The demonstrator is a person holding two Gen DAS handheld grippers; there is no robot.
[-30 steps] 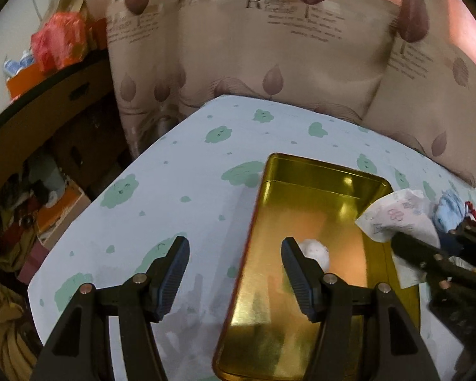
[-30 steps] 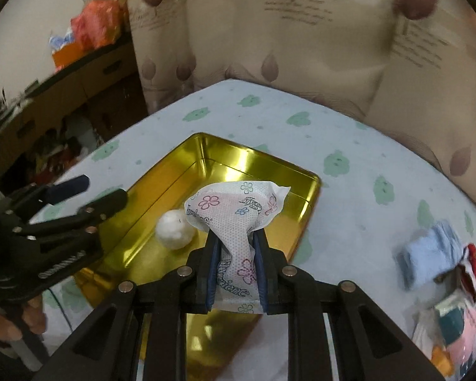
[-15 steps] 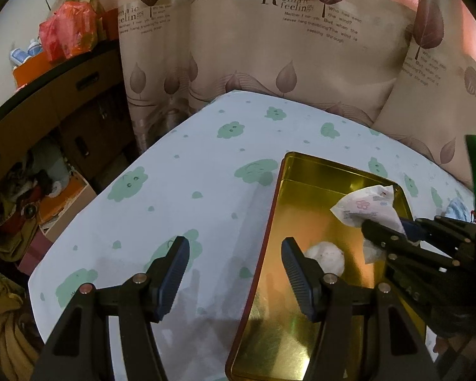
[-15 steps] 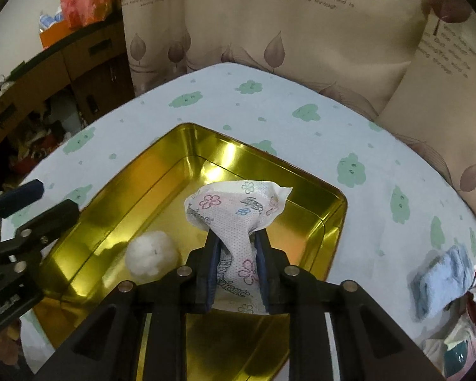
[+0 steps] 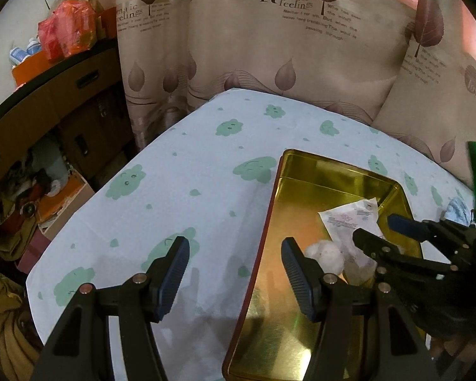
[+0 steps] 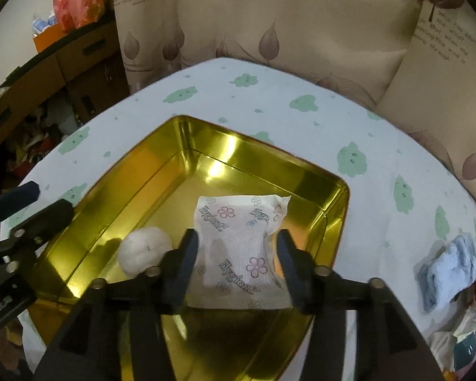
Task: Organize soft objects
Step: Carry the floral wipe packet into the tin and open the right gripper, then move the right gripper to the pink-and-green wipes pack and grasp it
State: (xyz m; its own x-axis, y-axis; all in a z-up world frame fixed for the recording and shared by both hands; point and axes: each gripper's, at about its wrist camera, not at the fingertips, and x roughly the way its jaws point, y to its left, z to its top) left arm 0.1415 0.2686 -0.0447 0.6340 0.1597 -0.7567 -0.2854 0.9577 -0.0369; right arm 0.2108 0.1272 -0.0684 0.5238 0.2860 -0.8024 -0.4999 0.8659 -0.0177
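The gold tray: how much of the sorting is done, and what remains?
Done: a white ball and a flowered packet lie in the gold tray. In hand: nothing; the right gripper has just been opening, its fingers off the packet. Left: the blue cloth and other items beside it.

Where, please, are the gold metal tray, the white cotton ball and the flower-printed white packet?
gold metal tray (image 6: 269,155): right wrist view, on its far wall.
white cotton ball (image 6: 142,250): right wrist view, on its rounded middle.
flower-printed white packet (image 6: 238,241): right wrist view, on its flat face, between the open tongs.
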